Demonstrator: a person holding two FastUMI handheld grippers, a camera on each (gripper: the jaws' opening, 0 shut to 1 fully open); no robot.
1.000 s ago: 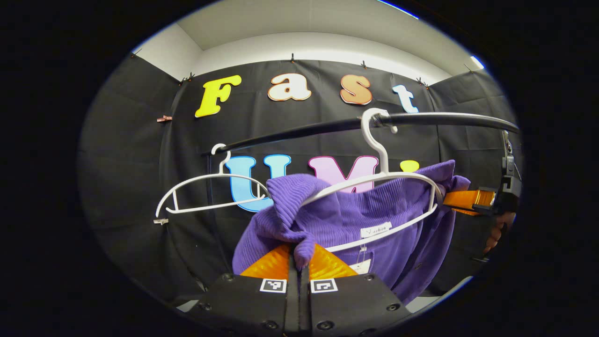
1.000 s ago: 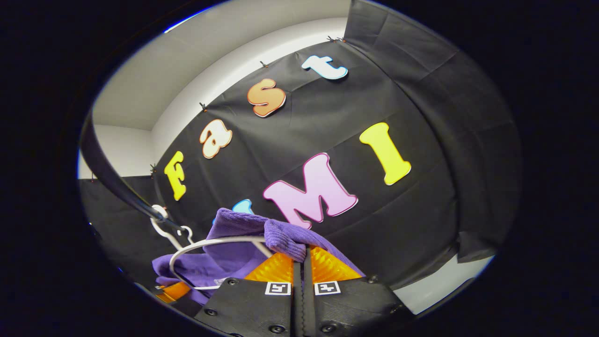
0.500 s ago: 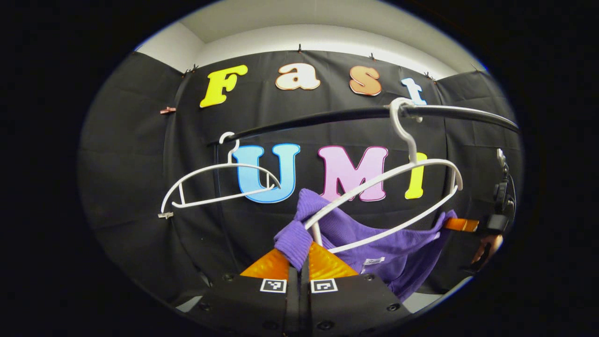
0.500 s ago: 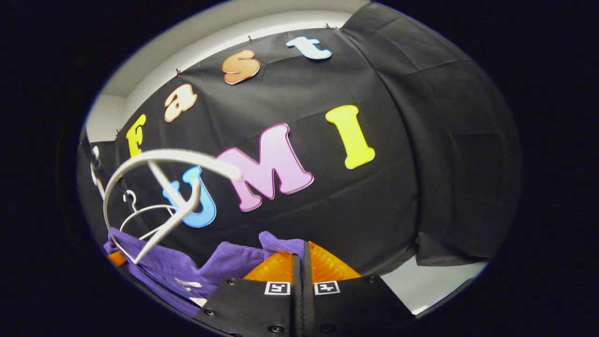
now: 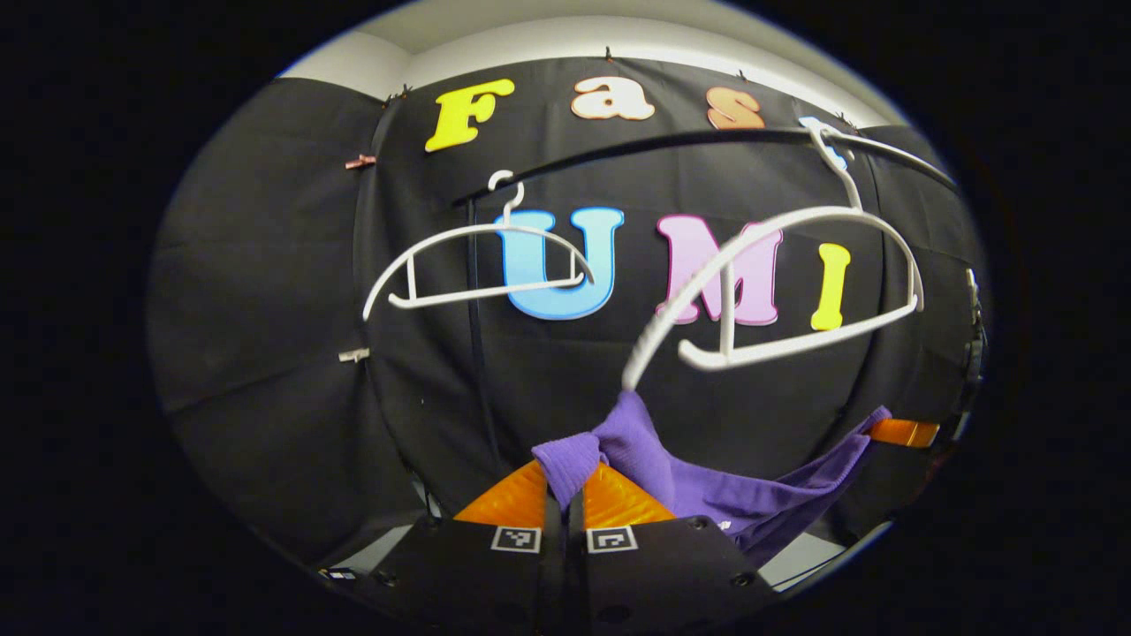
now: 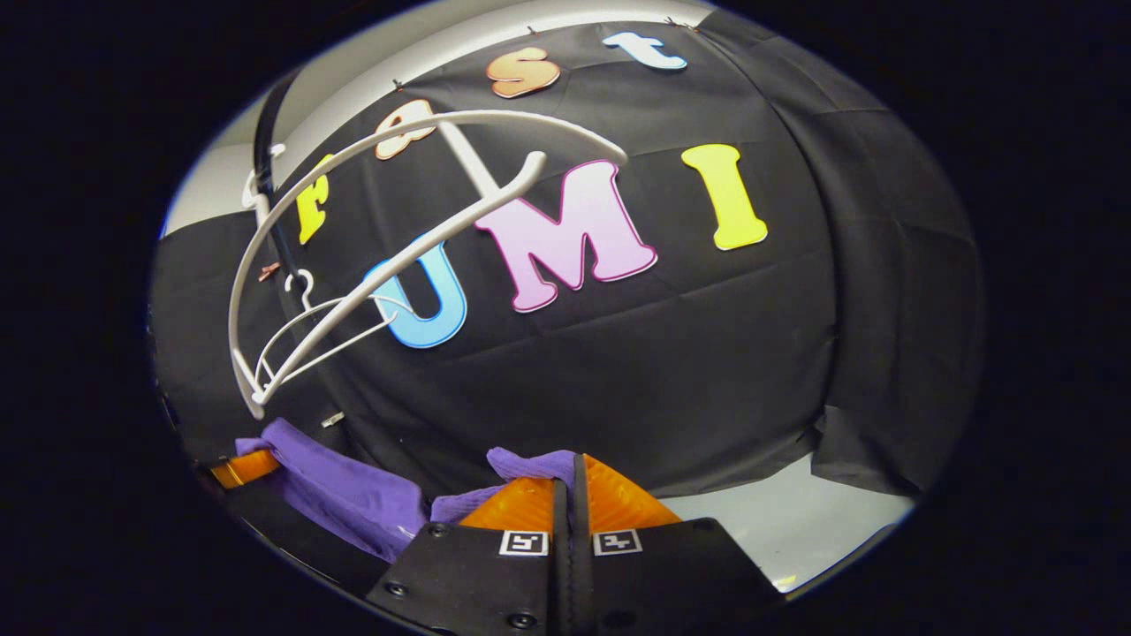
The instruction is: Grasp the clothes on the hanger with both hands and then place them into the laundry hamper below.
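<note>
A purple ribbed garment (image 5: 707,481) hangs slack between my two grippers, below and free of the white hanger (image 5: 778,283) it came from. My left gripper (image 5: 565,481) is shut on one bunched edge of the cloth. In the right gripper view my right gripper (image 6: 570,477) is shut on the other edge, and the purple garment (image 6: 340,481) sags off to the left. The right gripper's fingers (image 5: 901,433) appear at the far right of the left gripper view, the left gripper's fingers (image 6: 243,468) at the far left of the right gripper view. The hamper is out of sight.
A black rail (image 5: 654,146) runs across the top and carries the bare white hanger (image 6: 389,221) and a second empty white hanger (image 5: 482,265) to its left. A pale floor strip (image 6: 795,530) lies under the black wall cloth.
Both grippers have dropped with the purple garment. It has slid fully off the white hanger, which now swings bare above. The cloth hangs lower and flatter between the grippers.
</note>
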